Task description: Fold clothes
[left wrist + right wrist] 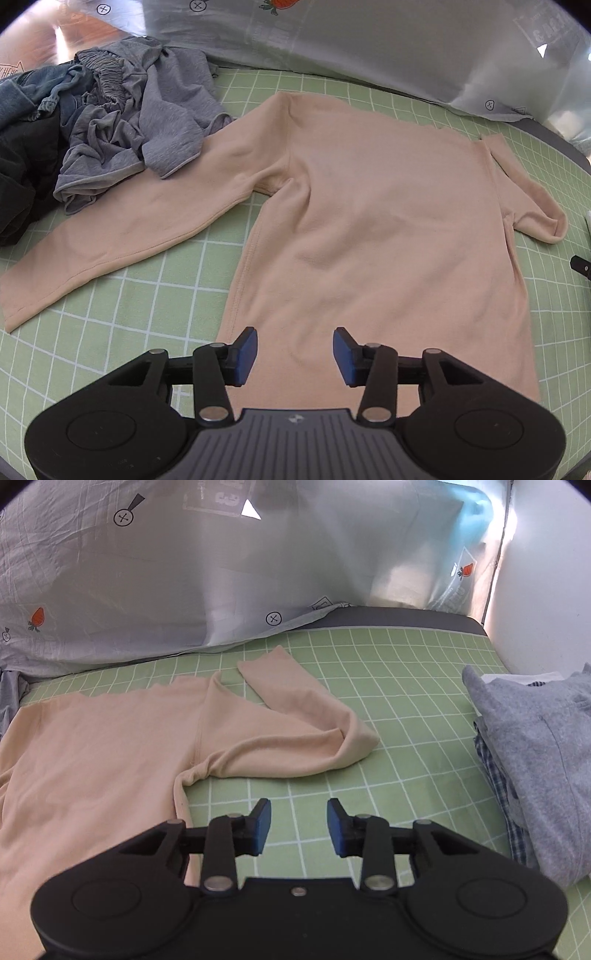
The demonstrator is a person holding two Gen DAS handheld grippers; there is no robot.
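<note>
Left wrist: hovering wide open, empty, left gripper over peach shirt. Right wrist: gaping, gripping nothing, right gripper; doubled-back sleeve lying ahead of fingertips.

Left gripper at lower centre, matte black linkage arms, blue rectangular pads, silver pivot screws, round black side housings, ribbed grey centre plate with small white logo, right gripper alike, plain black centre plate with one silver screw

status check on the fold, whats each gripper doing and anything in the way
Left gripper open, empty, over shirt hem. Right gripper open, empty, over green mat. Peach shirt flat, right sleeve doubled back. Grey clothes pile overlaps left sleeve.
</note>
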